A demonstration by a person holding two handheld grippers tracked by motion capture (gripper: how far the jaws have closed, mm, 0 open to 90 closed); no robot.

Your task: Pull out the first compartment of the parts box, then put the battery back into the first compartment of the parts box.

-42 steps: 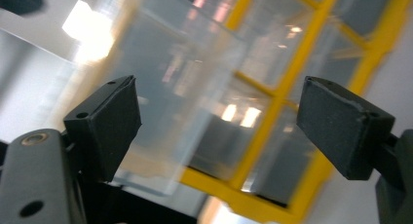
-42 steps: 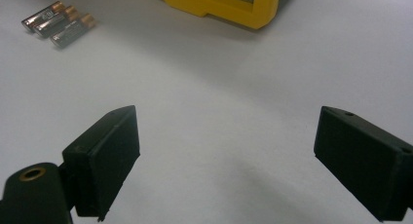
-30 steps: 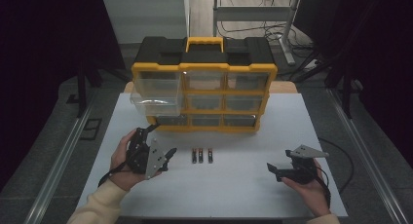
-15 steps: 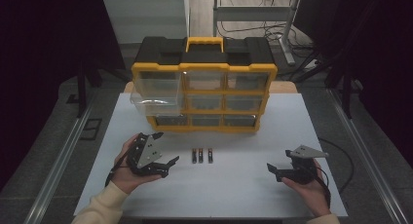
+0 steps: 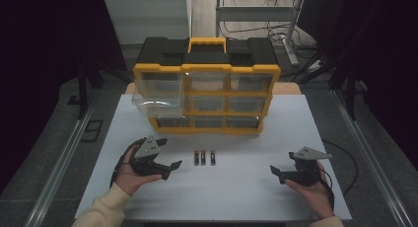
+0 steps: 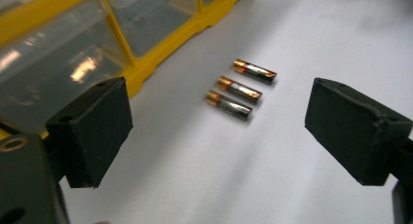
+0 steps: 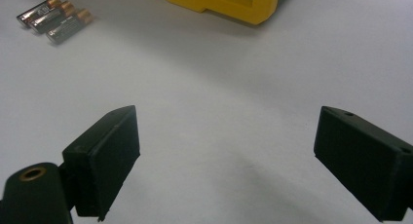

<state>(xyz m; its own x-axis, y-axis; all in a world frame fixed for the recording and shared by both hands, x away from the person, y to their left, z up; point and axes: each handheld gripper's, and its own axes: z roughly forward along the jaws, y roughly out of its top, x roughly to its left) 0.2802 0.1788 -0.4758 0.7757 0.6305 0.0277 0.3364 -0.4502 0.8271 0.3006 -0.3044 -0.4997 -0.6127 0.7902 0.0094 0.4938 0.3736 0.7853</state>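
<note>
batteries (image 6: pixel 235 89) lie in a row on the surface (image 5: pixel 236 187), reachable; left tool (image 5: pixel 167 169) released, aimed at them; right tool (image 5: pixel 277 172) released, idle.

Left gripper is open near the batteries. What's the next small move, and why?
Probably ease the left gripper forward to straddle the nearest of the three batteries. Its jaws stand wide open and empty, the batteries lie loose on the white table just ahead.
</note>
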